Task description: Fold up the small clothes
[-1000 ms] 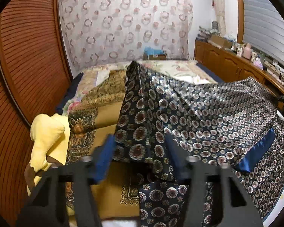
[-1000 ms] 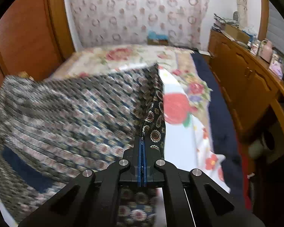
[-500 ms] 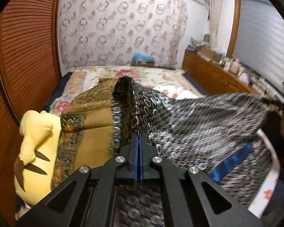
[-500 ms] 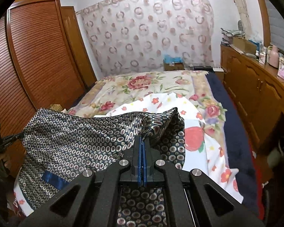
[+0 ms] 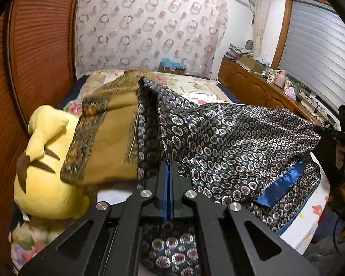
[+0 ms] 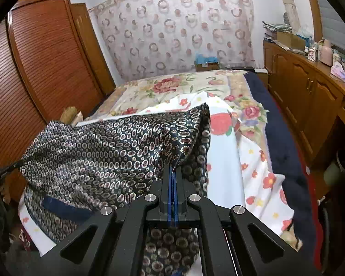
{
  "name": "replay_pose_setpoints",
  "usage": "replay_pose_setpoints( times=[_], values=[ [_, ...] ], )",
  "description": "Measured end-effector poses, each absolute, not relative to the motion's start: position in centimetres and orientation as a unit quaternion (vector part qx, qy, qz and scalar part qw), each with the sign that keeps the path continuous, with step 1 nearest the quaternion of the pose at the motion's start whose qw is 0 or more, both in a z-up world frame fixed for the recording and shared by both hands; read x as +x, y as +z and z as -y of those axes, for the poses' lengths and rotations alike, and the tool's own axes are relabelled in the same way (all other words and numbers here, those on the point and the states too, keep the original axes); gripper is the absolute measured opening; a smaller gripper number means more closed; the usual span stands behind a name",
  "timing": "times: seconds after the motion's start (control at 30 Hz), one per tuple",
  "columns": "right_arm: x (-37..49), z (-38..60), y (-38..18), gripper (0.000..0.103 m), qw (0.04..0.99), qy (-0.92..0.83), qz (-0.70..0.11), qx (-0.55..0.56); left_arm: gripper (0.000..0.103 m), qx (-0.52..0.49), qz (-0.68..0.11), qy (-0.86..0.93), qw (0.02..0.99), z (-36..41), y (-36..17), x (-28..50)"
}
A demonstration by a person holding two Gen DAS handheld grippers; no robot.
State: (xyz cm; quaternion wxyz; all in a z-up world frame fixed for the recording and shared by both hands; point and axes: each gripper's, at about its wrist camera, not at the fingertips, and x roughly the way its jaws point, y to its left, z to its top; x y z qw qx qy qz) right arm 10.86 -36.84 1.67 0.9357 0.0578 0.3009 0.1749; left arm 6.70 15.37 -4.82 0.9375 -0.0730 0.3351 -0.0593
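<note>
Navy satin garment with white-and-maroon ring print and a plain blue trim band (image 5: pixel 241 142) is held up between both tools, stretched above the bed with the white flower-print sheet (image 6: pixel 227 168). Left gripper (image 5: pixel 168 168) is pinched tight on one top corner, blue pads together, cloth bunched right at the tips. Right gripper (image 6: pixel 173 172) is likewise clamped on the opposite corner, fabric fanning out from the jaw line.

Span between them sags slightly; lower hem and blue band hang down onto the sheet at the near edge of the bed.

Handling call: very light, limp, glossy weave, likely slippery. It holds no shape, slides on itself, and could creep out of a shallow pinch. Best hold is at corners or along the hem/seam where layers double up, as now. Keep light tension to stop it collapsing.

Left of the garment on the bed: an ochre printed scarf with dark patterned border (image 5: pixel 108 133) draped over a yellow plush toy (image 5: pixel 46 161). Both close enough to snag the left corner on lay-down.
</note>
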Motion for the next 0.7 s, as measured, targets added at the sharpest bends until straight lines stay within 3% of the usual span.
replay_pose_setpoints(
  times=[0.27,0.7],
  values=[
    [8.1,37.1,4.4,0.001,0.943,0.188,-0.270,0.060,0.002,-0.101,-0.329,-0.066,0.937,-16.5,-4.3,4.6],
    [8.1,36.9,-3.6,0.001,0.920,0.151,-0.357,0.049,0.002,-0.091,-0.353,-0.040,0.930,-16.7,-6.8,4.0]
  ],
)
